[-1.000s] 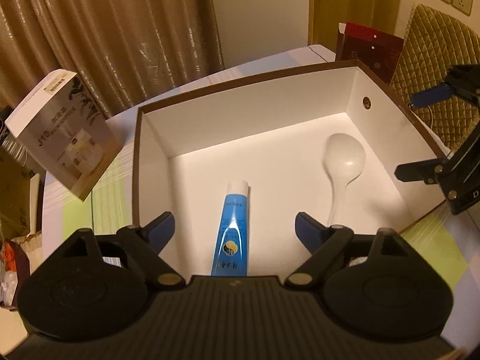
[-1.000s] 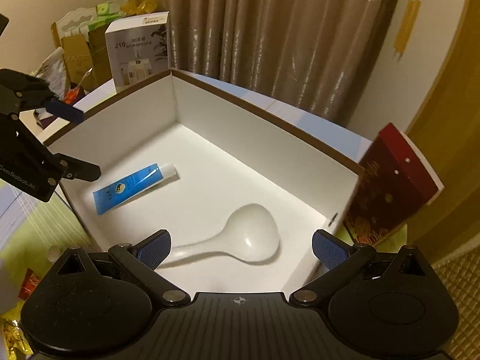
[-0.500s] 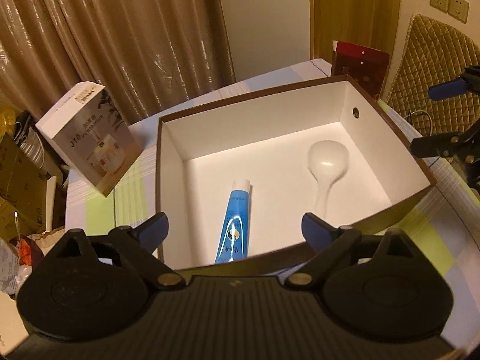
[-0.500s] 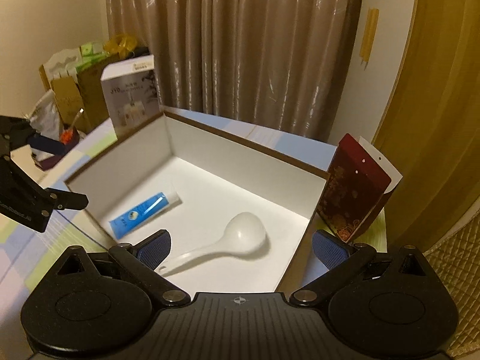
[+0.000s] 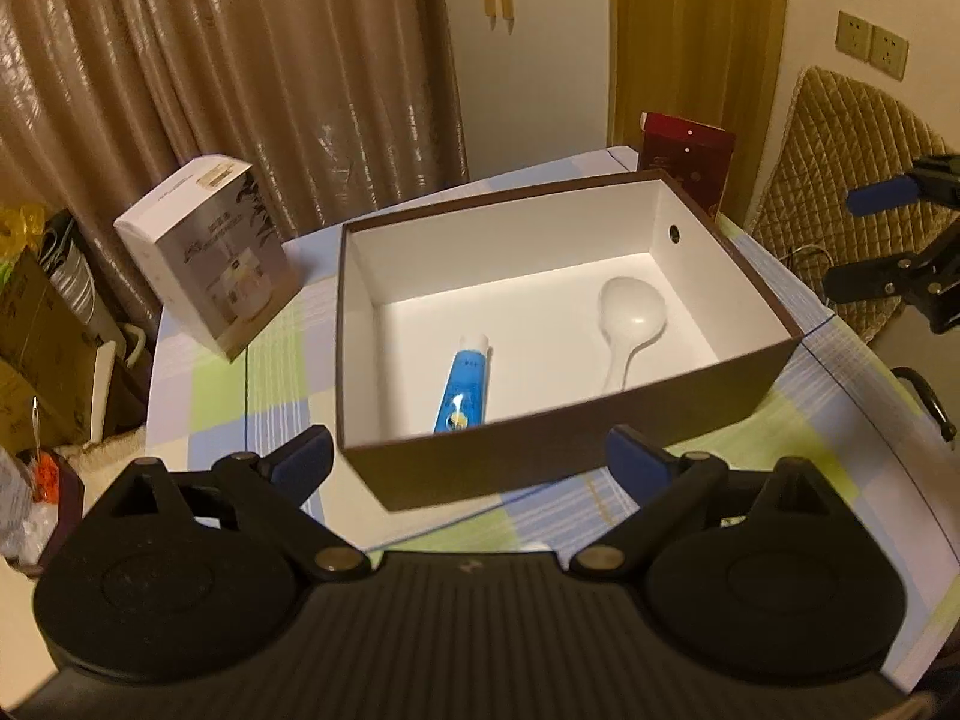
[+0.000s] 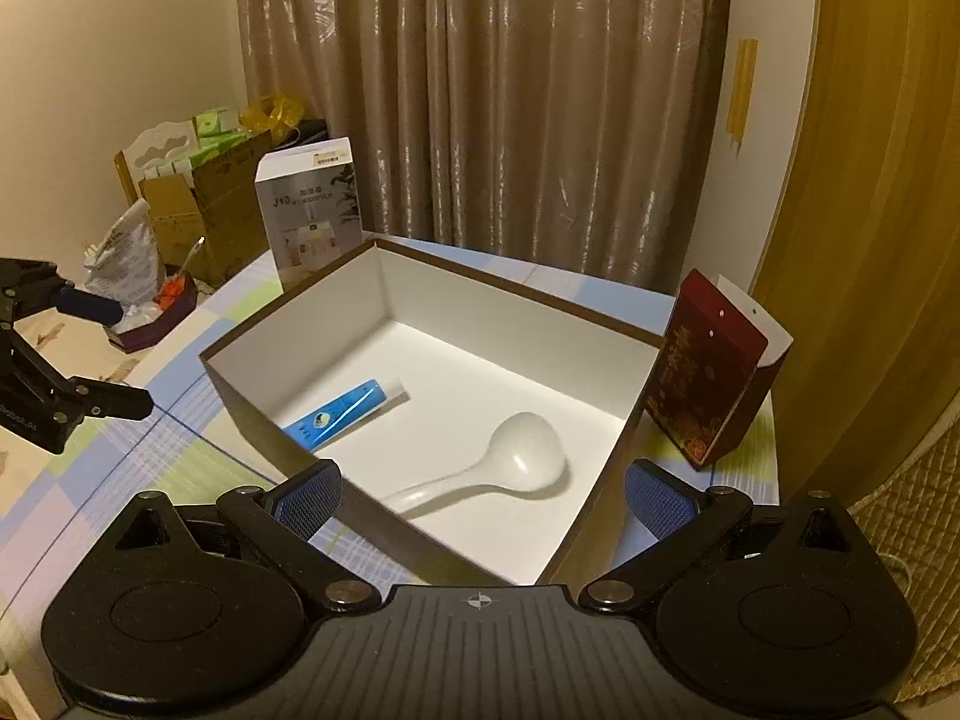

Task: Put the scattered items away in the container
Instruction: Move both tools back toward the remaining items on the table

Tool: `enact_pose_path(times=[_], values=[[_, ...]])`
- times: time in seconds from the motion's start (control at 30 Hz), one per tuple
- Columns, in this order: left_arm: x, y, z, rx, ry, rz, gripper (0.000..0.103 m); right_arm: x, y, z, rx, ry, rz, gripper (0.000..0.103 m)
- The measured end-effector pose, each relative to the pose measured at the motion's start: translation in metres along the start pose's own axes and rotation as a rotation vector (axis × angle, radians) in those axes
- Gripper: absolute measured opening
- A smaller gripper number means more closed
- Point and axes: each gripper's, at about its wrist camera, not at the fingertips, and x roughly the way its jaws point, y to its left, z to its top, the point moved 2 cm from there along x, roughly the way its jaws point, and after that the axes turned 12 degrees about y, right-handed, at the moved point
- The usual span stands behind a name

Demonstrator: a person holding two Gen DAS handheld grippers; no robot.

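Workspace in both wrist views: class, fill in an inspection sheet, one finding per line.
Surface: checked tablecloth.
Job's things: blue tube and white spoon lie apart inside the open brown box.
Clutter: white carton and red packet stand outside the box.
Grippers: left gripper and right gripper open, nothing between the fingers.
Cables: nothing seen for certain.
Surroundings: curtains, cardboard boxes, wall sockets.

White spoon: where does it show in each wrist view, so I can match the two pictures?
Left wrist view: the white spoon lies right of centre inside the brown box, bowl farthest from the camera.
Right wrist view: the white spoon lies low and central, bowl pointing right.
Shared landmark: the blue tube beside it.
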Motion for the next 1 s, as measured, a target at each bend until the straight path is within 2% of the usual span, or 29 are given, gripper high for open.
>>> enact_pose_path(times=[0.2, 0.37, 0.5, 0.63, 0.73, 0.83, 1.0], values=[[-0.011, 0.004, -0.030, -0.019, -0.005, 0.003, 0.095, -0.006, 0.008, -0.021, -0.008, 0.006, 0.002, 0.103], [-0.011, 0.005, -0.059, -0.041, 0.022, -0.008, 0.092, -0.009, 0.018, -0.041, -0.003, 0.018, 0.017, 0.103], [-0.006, 0.003, -0.084, -0.071, 0.064, -0.034, 0.091, -0.006, 0.024, -0.059, 0.015, 0.047, 0.040, 0.103], [0.003, -0.003, -0.109, -0.098, 0.113, -0.076, 0.083, 0.003, 0.027, -0.080, 0.053, 0.097, 0.063, 0.103], [0.012, -0.010, -0.128, -0.113, 0.156, -0.079, 0.082, 0.009, 0.026, -0.098, 0.088, 0.135, 0.085, 0.103], [0.023, -0.016, -0.148, -0.135, 0.207, -0.114, 0.081, 0.016, 0.026, -0.117, 0.113, 0.180, 0.093, 0.103], [0.040, -0.036, -0.175, -0.117, 0.287, -0.148, 0.081, 0.027, 0.029, -0.143, 0.154, 0.250, 0.124, 0.103]])
